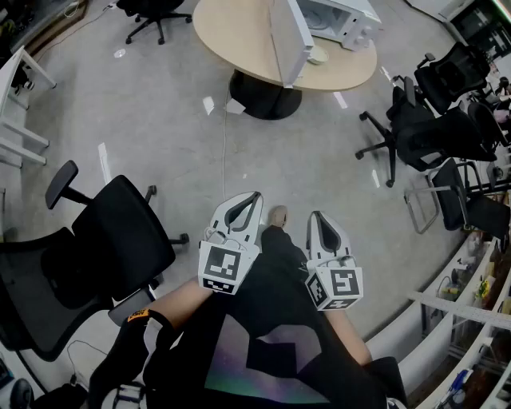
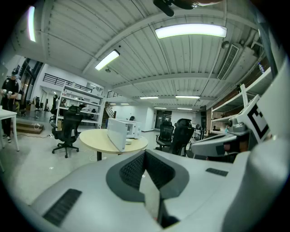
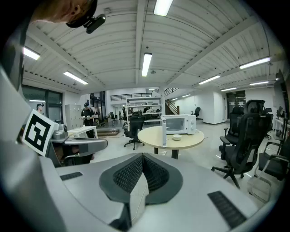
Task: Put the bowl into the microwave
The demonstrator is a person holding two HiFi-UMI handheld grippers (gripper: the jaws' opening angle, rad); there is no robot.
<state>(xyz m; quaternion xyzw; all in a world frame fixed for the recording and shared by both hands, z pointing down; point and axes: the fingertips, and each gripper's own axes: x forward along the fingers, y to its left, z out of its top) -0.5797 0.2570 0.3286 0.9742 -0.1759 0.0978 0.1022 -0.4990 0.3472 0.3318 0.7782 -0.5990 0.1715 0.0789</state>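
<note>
— Dark shirt (image 1: 271, 351) nearest, then left gripper (image 1: 255, 196) and right gripper (image 1: 316, 216), side by side above the floor (image 1: 160, 120)?
— Yes, from the head. Far ahead, bowl (image 1: 317, 56) on the round table (image 1: 231, 32), beside the microwave (image 1: 335, 17), door open.
— From the left gripper?
— Shut tight on nothing; table far ahead, slightly left.
— From the right?
— Also closed, empty; bowl dead ahead, well apart. Likely the nearer gripper.

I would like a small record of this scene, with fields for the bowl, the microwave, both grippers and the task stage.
bowl: on the round table, in front of the microwave
microwave: on the same table, door open
left gripper: shut, empty, far from the table
right gripper: shut, empty, beside the left one
task stage: bowl not yet picked up
</note>
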